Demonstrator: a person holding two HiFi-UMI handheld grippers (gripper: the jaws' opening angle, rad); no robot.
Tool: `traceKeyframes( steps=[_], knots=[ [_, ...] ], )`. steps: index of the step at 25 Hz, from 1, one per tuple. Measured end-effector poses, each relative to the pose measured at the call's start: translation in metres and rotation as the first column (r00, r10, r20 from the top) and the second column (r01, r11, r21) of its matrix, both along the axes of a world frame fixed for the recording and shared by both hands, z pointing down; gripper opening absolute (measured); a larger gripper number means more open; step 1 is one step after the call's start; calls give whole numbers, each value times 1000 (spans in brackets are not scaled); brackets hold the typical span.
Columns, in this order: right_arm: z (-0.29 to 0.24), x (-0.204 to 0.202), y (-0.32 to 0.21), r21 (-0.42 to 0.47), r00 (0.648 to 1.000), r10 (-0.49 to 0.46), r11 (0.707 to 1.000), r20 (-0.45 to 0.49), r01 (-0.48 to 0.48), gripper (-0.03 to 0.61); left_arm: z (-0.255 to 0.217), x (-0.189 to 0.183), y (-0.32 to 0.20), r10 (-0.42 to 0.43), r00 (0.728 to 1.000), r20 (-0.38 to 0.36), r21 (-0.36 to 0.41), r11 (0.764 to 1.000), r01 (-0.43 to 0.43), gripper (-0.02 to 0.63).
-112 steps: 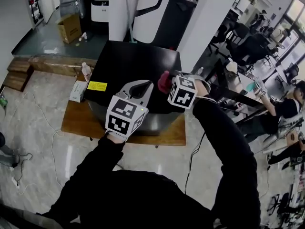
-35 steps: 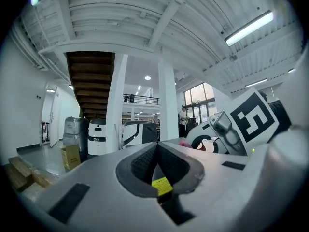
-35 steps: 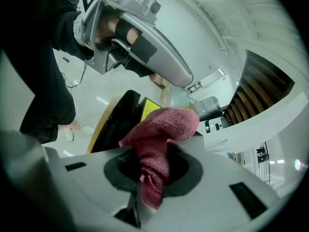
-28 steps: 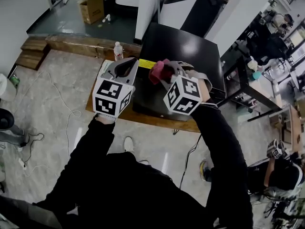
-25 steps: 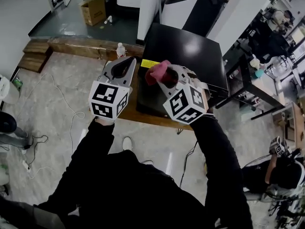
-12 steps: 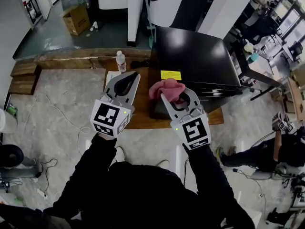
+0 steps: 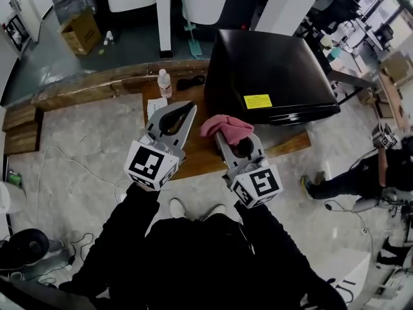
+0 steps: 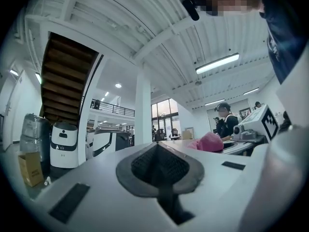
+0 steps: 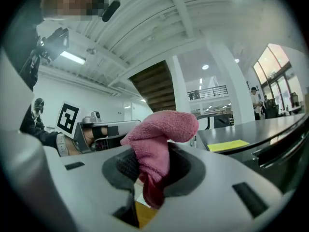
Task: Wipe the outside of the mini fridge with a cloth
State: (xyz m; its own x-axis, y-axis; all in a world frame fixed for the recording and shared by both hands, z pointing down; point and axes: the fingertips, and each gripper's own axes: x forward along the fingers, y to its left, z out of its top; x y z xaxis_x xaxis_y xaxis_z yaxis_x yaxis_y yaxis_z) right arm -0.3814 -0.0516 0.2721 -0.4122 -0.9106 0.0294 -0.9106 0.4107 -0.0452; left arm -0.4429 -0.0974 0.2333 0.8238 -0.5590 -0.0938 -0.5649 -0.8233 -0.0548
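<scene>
Pinching the cloth (image 7: 225,124), the right gripper (image 7: 227,137) points toward 12 o'clock; the left gripper (image 7: 189,108), closed and empty, leans toward 1 o'clock.

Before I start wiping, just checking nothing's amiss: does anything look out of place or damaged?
Nothing stands out: the mini fridge sits upright on the wooden platform; the right gripper grips the pink cloth.

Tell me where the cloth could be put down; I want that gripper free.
The mini fridge top is bare except for a yellow sticker near its near edge. The wooden platform left of it is crowded: a bottle, a white box, a dark item.
</scene>
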Motion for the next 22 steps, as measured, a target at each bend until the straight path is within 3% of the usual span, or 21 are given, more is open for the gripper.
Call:
traceKeyframes(
  steps=[4, 8, 13, 19, 22],
  knots=[
    [4, 4, -1, 11, 995, 44, 999, 86, -45, 107, 1, 0, -1, -4, 1000, -3, 19, 1000, 4, 6],
    [7, 0, 0, 18, 987, 31, 999, 161, -34, 107, 6, 5, -1, -15, 1000, 8, -12, 1000, 15, 6],
    [12, 2, -14, 22, 970, 59, 998, 235, -66, 106, 3, 9, -10, -37, 996, 77, 52, 998, 33, 6],
    [27, 4, -58, -37, 913, 176, 984, 369, -175, 104, 19, 17, -50, 97, 992, 78, 45, 994, -101, 6],
    [39, 0, -80, -72, 853, 273, 960, 445, -270, 104, 31, 17, -68, 212, 974, 86, 37, 976, -216, 6]
  ],
)
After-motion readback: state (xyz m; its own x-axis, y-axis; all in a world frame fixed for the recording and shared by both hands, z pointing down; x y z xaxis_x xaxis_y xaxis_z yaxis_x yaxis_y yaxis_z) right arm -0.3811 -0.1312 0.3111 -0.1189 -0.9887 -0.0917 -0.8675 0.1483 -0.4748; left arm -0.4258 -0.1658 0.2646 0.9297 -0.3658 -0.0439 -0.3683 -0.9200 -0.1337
